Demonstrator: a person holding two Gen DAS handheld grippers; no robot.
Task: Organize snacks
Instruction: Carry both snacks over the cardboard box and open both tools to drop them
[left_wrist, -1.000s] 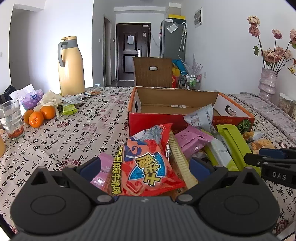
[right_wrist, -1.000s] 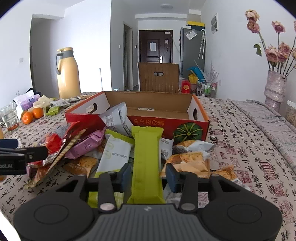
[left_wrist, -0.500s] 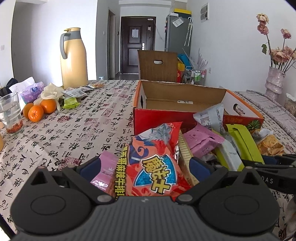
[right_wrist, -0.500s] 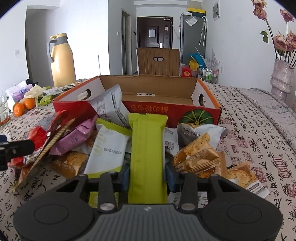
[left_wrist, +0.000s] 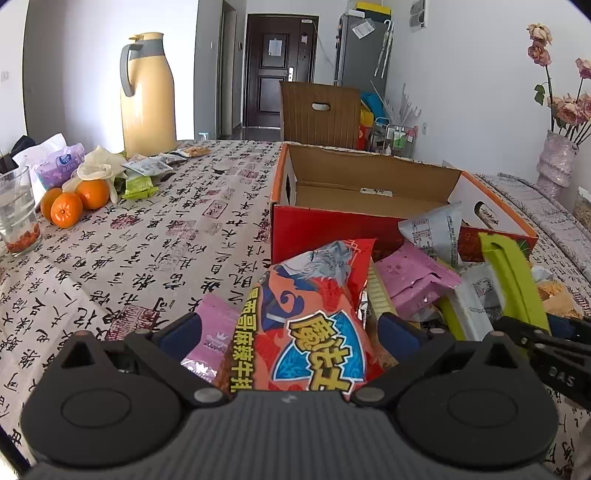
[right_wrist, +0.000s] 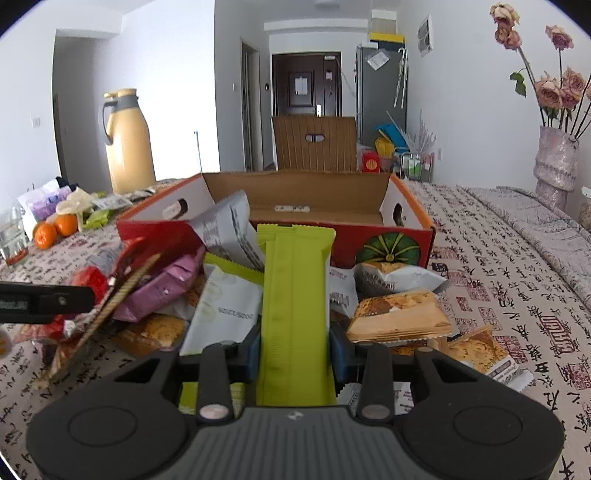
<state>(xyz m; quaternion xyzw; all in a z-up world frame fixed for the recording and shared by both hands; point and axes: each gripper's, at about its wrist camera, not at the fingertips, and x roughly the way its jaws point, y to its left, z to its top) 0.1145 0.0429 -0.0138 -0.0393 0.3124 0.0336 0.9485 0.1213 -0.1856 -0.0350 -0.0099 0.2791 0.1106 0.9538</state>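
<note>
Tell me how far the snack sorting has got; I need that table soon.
Barely begun. The cardboard box shows only a bare floor where visible. In hand: the right gripper has its jaws closing on a green packet, and the left gripper has a red snack bag between its jaws. The pile of packets remains on the tablecloth.

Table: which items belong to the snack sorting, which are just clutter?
Job:
red snack bag, between the left hand-held gripper's fingers
green packet, in the closing right hand-held gripper
pink packet
cracker packs
box

Clutter:
thermos
oranges
glass
vase
</note>
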